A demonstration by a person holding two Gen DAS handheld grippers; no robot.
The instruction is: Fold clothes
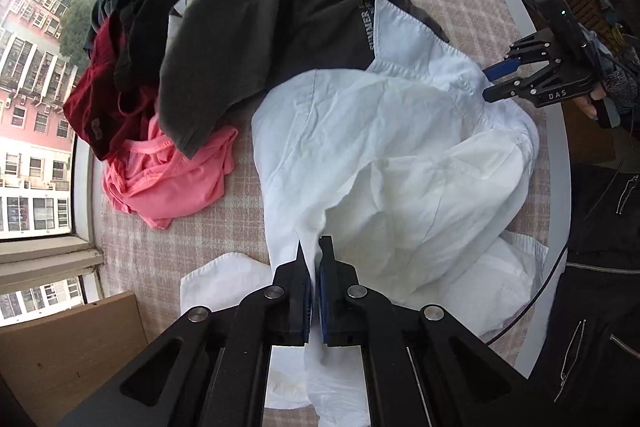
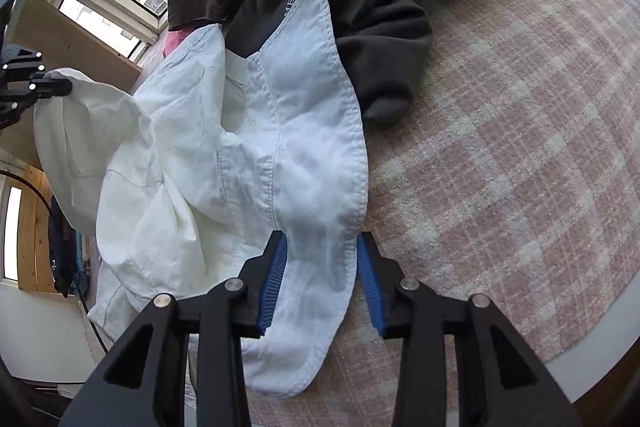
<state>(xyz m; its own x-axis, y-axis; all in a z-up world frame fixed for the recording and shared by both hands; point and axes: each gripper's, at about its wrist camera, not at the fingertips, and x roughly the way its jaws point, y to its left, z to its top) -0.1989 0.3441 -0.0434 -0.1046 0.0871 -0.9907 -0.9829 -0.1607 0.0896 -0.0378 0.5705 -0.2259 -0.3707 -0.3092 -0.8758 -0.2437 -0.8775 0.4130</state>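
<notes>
A crumpled white shirt (image 1: 384,147) lies on the checked cloth beside a heap of grey (image 1: 272,15), pink (image 1: 176,183) and red (image 1: 100,103) garments.

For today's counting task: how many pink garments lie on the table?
1. The pink garment lies crumpled at the pile's near left edge, partly under the grey shirt. Others may be hidden in the pile.

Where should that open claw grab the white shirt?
On the stitched collar edge lying between the right gripper fingers, coming in low from the table's near side. That hem is flat, doubled and firm, and the left gripper already pinches the white shirt opposite.
</notes>
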